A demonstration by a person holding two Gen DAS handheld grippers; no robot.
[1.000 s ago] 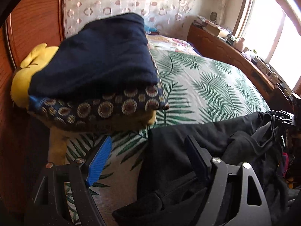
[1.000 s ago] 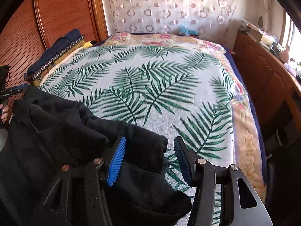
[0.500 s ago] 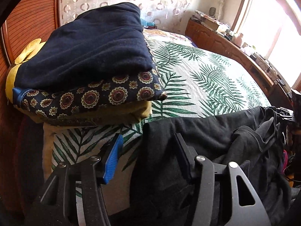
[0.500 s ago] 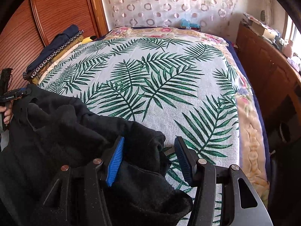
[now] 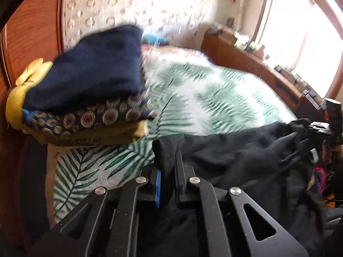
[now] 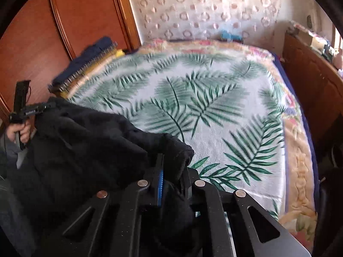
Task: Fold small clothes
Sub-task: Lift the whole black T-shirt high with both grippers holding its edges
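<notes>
Palm-print bedspread [image 6: 214, 98], wood wardrobe [image 6: 64, 32].

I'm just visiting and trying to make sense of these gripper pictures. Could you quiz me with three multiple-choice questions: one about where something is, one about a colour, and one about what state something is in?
1. Where is the stack of folded clothes?
A. on the bed's left edge, by the wooden wall
B. on the windowsill
C. on the floor

2. What colour is the garment being handled?
A. white
B. black
C. red

3. How do the two grippers stand?
A. both wide open
B. one open, one shut
C. both shut on the garment

Answers: 1 A, it lies at the bedspread's left edge. 2 B, the cloth is black. 3 C, the left gripper and right gripper each pinch a fold.
</notes>
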